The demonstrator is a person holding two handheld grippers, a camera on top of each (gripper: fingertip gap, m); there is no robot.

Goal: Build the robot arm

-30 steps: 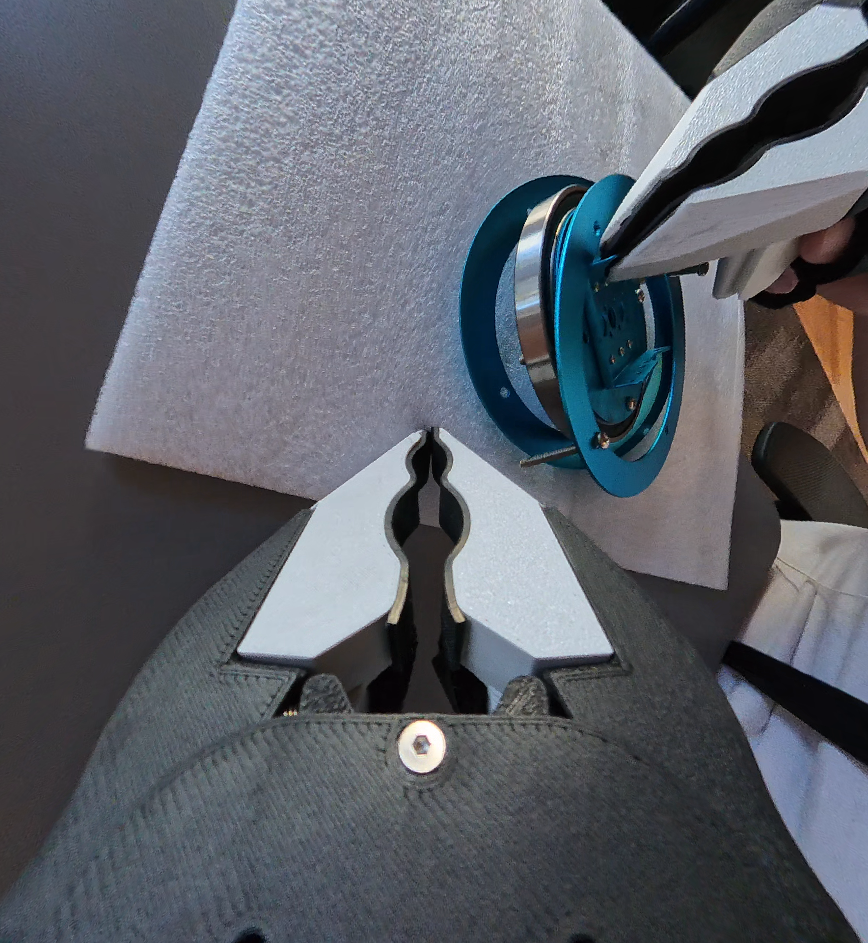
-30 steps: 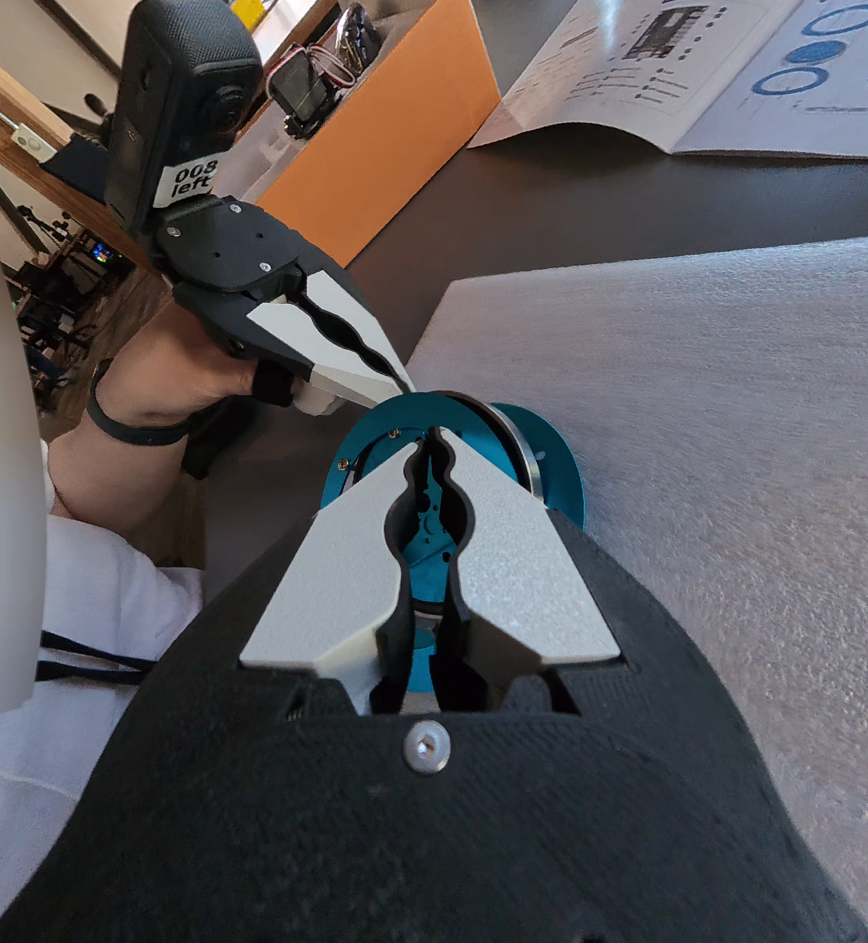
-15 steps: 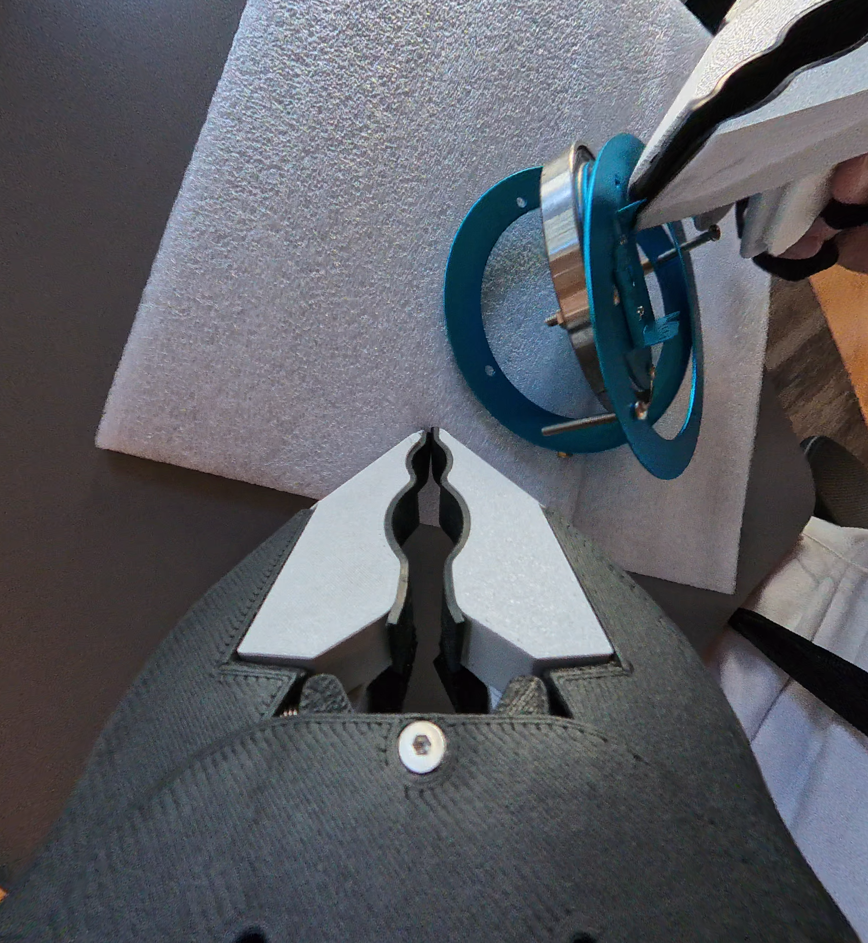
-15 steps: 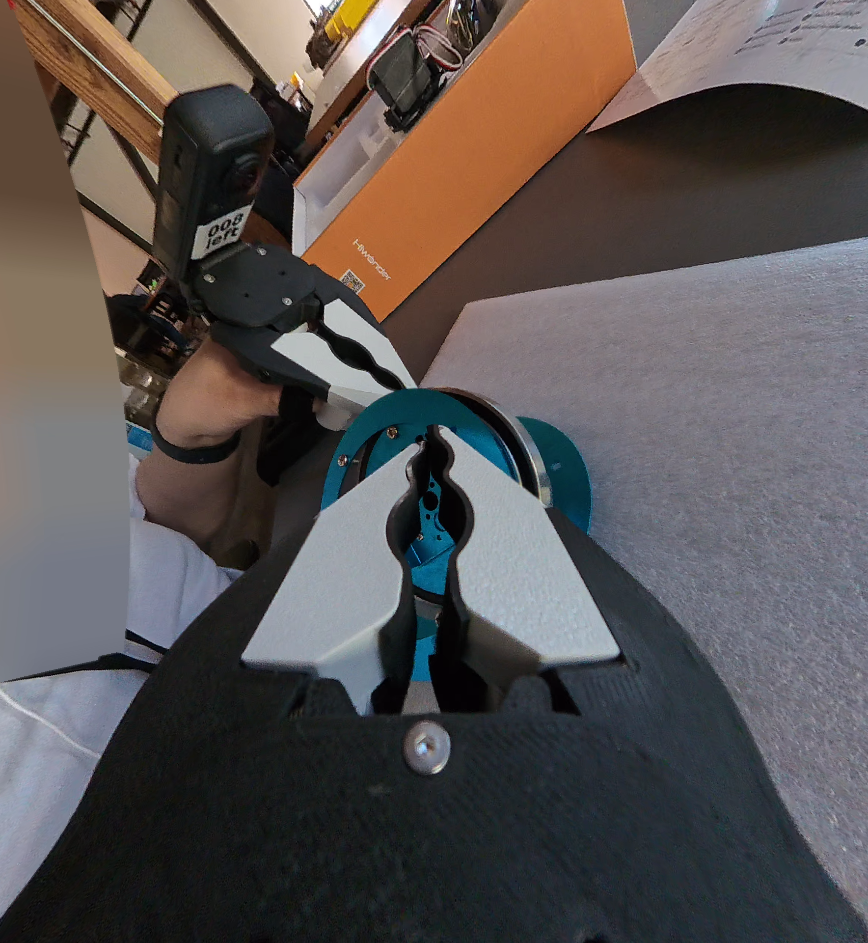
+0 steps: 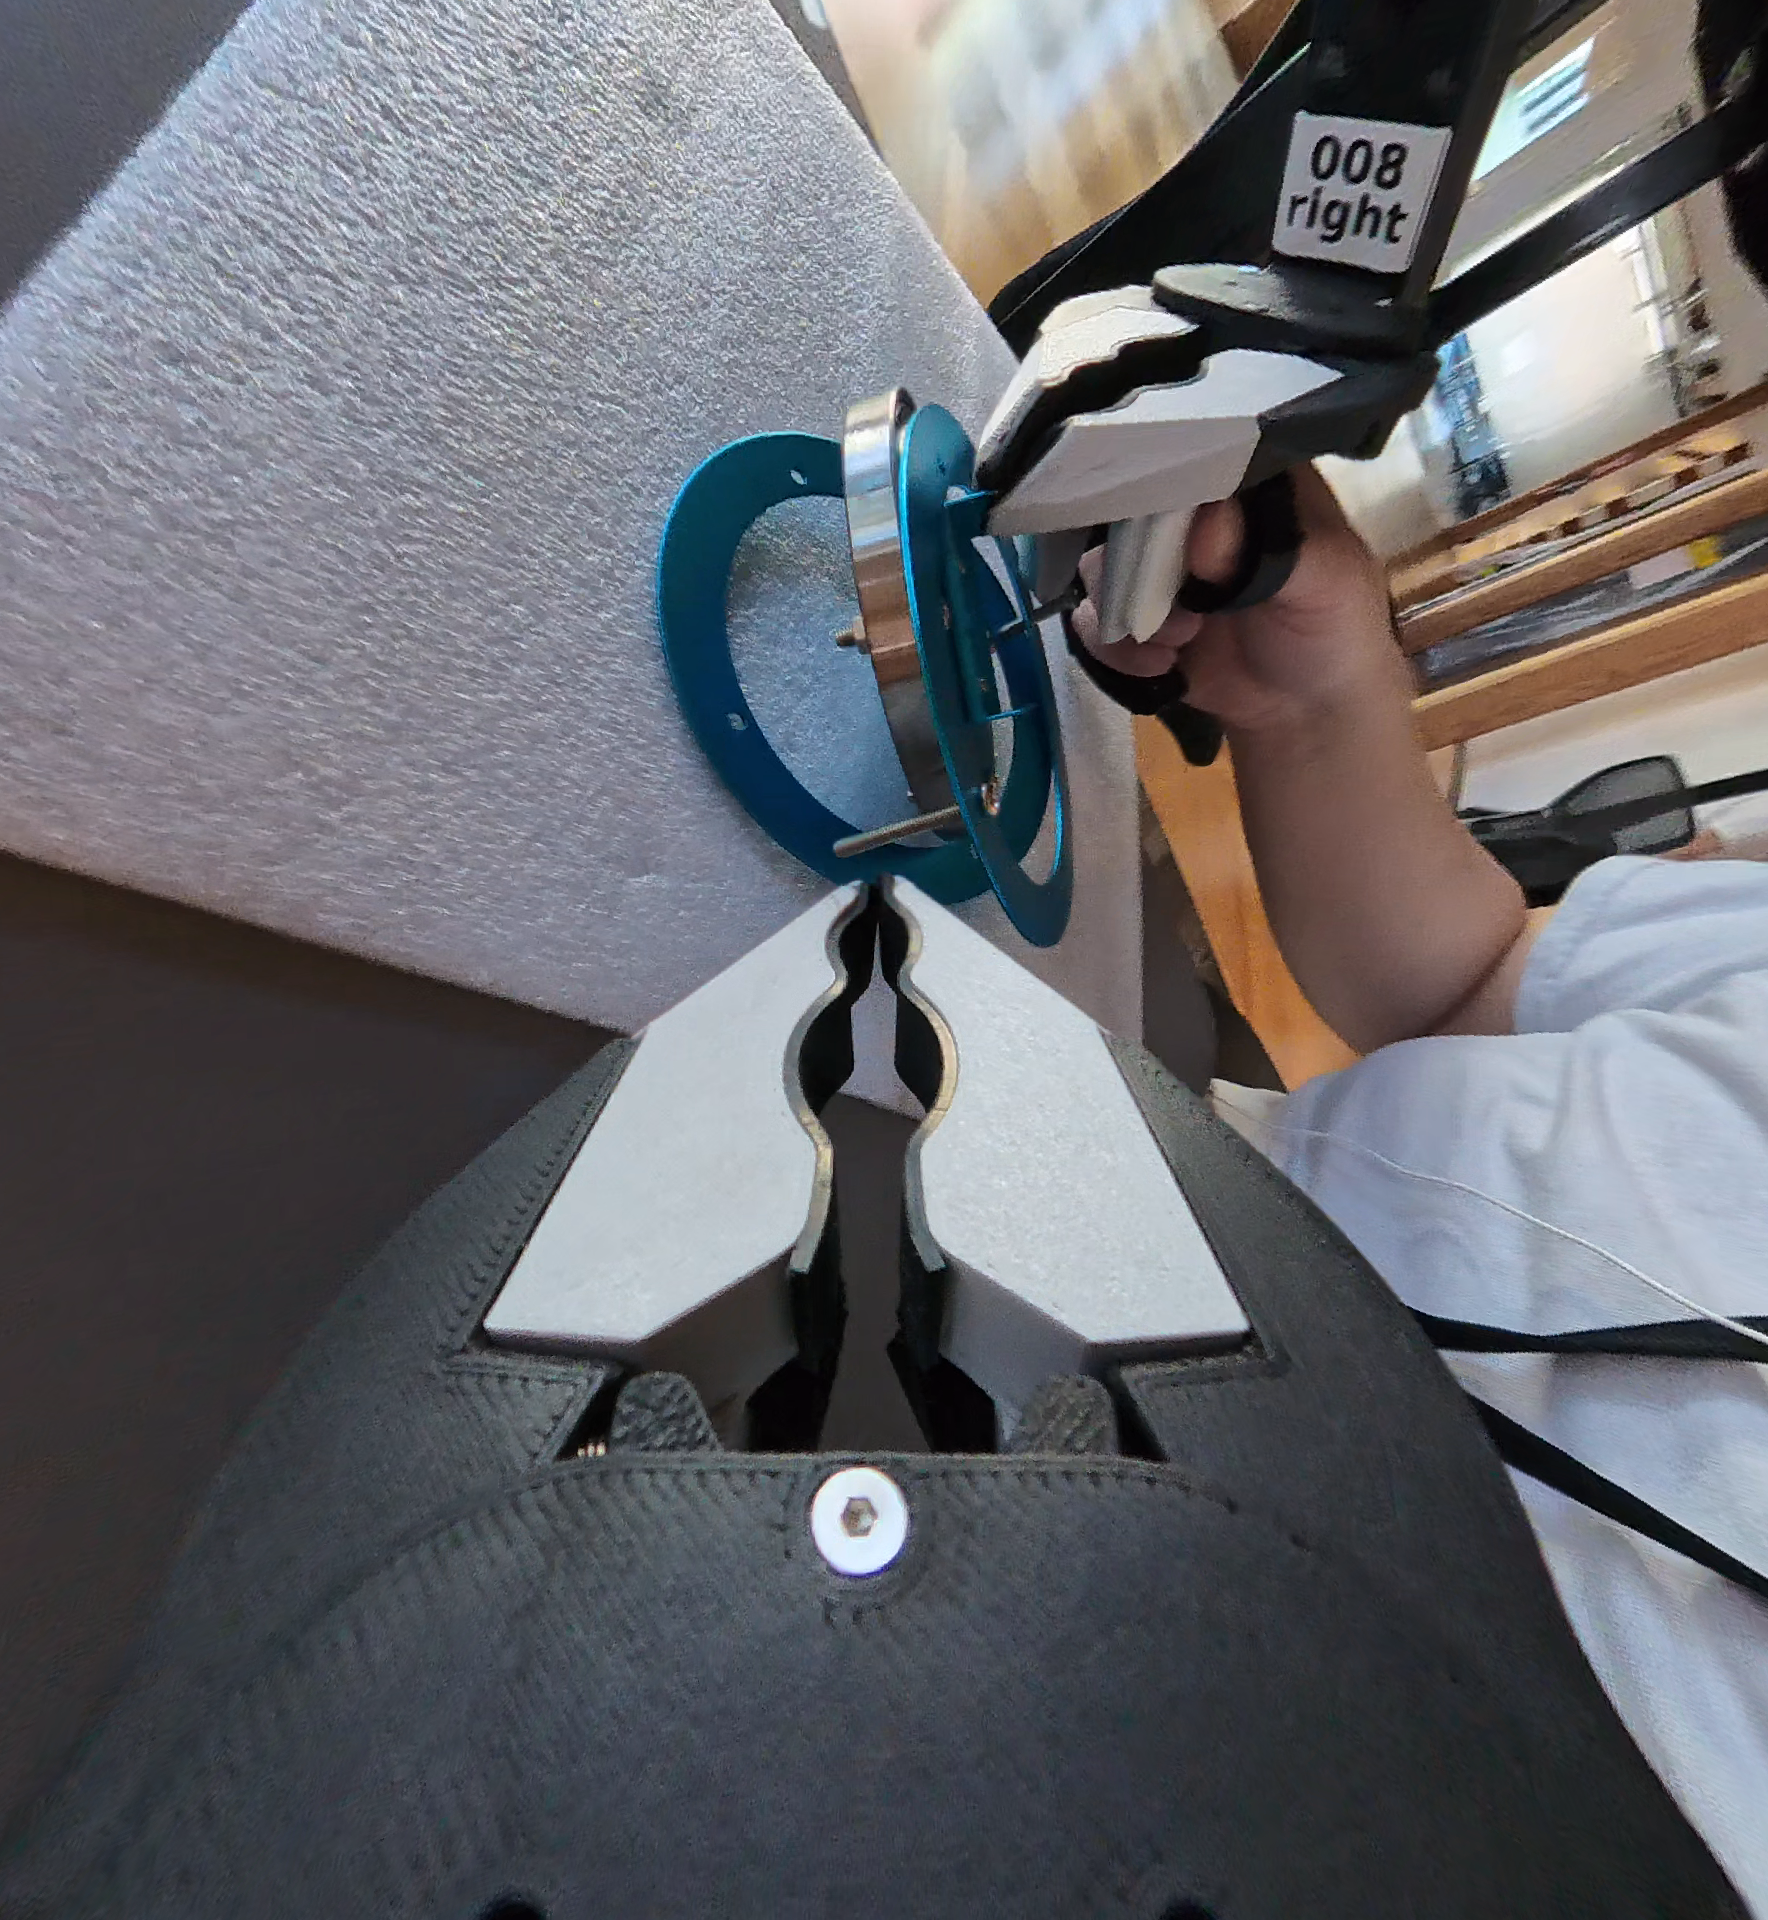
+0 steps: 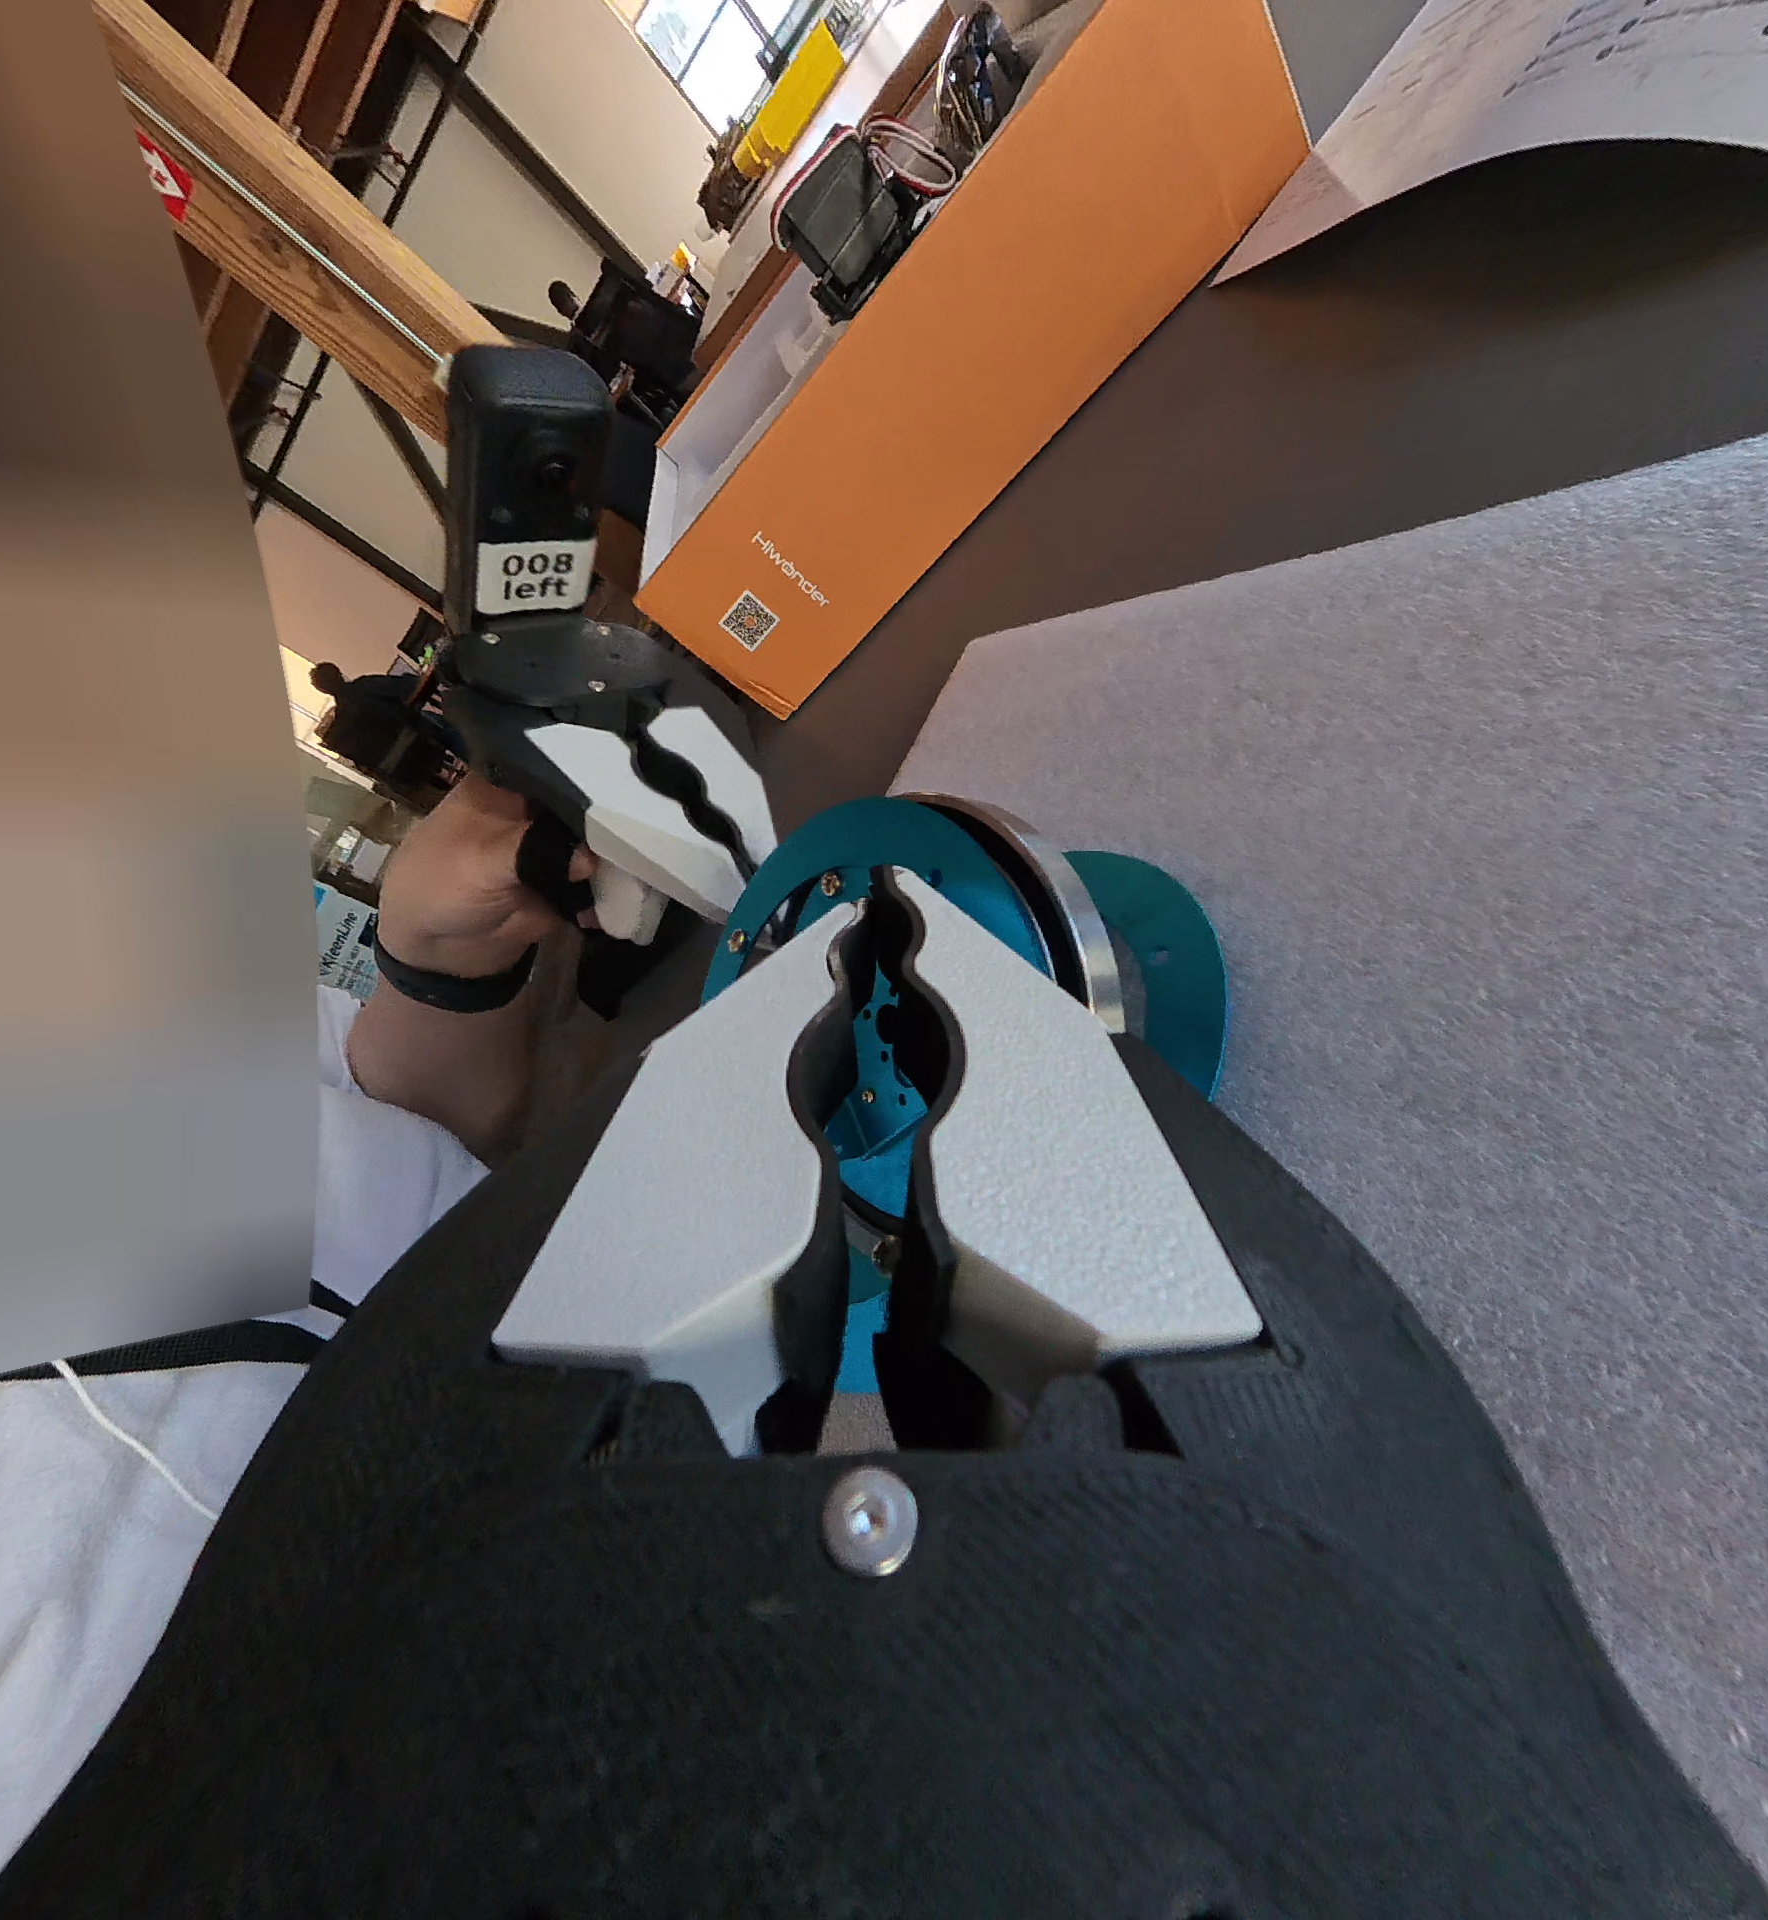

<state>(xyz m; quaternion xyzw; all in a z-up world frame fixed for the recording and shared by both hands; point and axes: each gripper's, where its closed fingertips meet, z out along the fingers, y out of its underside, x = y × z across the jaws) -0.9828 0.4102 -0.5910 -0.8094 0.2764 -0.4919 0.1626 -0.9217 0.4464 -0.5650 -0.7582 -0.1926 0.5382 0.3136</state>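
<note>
right gripper [image 6: 885,899] fingers clamp teal ring assembly [image 5: 973,665], tilted | left gripper [image 5: 875,894] closed, empty, beside it

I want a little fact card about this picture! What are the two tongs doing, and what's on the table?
Right tongs: shut on a tab of the blue metal disc with a silver bearing ring, holding it on edge, tilted up off the foam.
Left tongs: shut, holding nothing, tips near the lifted disc's lower rim.
Flat blue metal ring: lying on the foam under the lifted disc.
White foam sheet: spread on the dark table.
Orange cardboard box: behind the foam, open.
</note>
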